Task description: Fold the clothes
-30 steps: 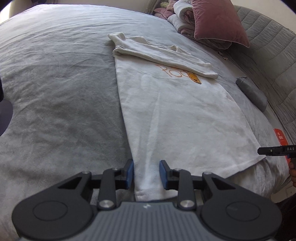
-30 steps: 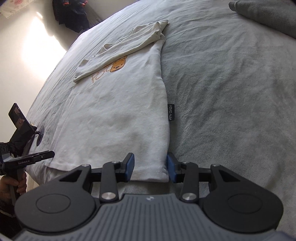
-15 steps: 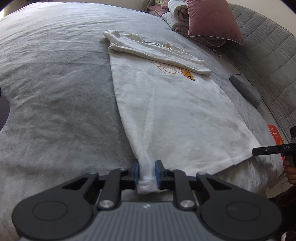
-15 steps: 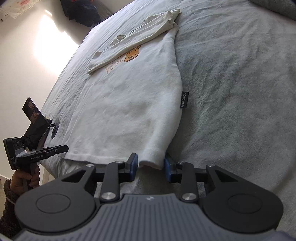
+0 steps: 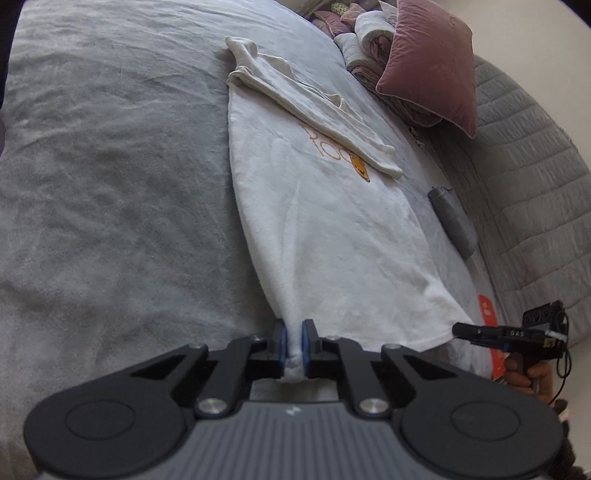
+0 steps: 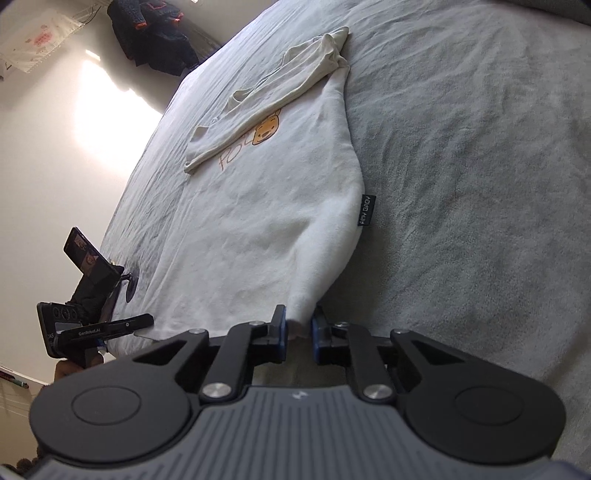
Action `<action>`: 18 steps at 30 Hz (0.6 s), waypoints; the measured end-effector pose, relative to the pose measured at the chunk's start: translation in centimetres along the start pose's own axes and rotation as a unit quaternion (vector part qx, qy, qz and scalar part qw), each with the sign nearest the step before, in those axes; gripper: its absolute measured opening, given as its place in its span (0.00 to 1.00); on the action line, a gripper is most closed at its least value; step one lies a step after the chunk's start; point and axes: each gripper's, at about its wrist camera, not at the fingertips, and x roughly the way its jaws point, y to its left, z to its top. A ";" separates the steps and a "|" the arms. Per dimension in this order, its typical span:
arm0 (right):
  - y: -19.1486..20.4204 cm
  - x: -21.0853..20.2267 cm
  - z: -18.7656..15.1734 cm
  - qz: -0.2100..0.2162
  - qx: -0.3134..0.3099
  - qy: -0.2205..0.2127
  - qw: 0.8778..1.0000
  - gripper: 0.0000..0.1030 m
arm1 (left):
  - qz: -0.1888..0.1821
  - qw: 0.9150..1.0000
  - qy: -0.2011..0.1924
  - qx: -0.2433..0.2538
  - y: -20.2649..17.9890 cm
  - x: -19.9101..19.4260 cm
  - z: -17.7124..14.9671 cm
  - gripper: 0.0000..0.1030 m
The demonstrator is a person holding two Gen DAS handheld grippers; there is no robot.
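Note:
A white shirt [image 5: 325,206] with an orange bear print lies flat on the grey bed, its sleeves folded across the chest. It also shows in the right wrist view [image 6: 266,206]. My left gripper [image 5: 293,341] is shut on one bottom hem corner and lifts it a little off the bed. My right gripper [image 6: 298,332] is shut on the other bottom hem corner, also raised. The right gripper shows at the right edge of the left wrist view [image 5: 506,332]; the left gripper shows at the left in the right wrist view [image 6: 107,328].
A grey blanket [image 5: 110,184] covers the bed. A pink pillow [image 5: 432,62] and bundled bedding sit at the head. A grey quilted headboard [image 5: 532,184] runs along the right. A small grey roll [image 5: 454,221] lies beside the shirt. Dark clothes [image 6: 155,33] hang on the far wall.
Both grippers went from open around the hem corners to shut on them. The hem corners have risen off the bed and the cloth near them is pulled into folds.

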 end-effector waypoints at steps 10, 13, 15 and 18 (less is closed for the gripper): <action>2.7 0.4 5.3 0.008 0.031 -0.050 0.998 0.13 | -0.045 0.994 -0.040 -0.089 -0.2 1.1 4.3 0.07; 2.7 1.3 7.1 0.008 0.042 -0.072 0.996 0.12 | -0.037 0.991 -0.065 -0.111 -0.3 1.8 6.0 0.07; 2.2 2.0 8.1 0.006 0.049 -0.091 0.995 0.12 | -0.031 0.988 -0.084 -0.127 0.0 2.5 6.9 0.07; 0.8 3.3 9.1 0.006 0.071 -0.111 0.991 0.12 | -0.027 0.982 -0.114 -0.151 0.8 3.5 8.1 0.07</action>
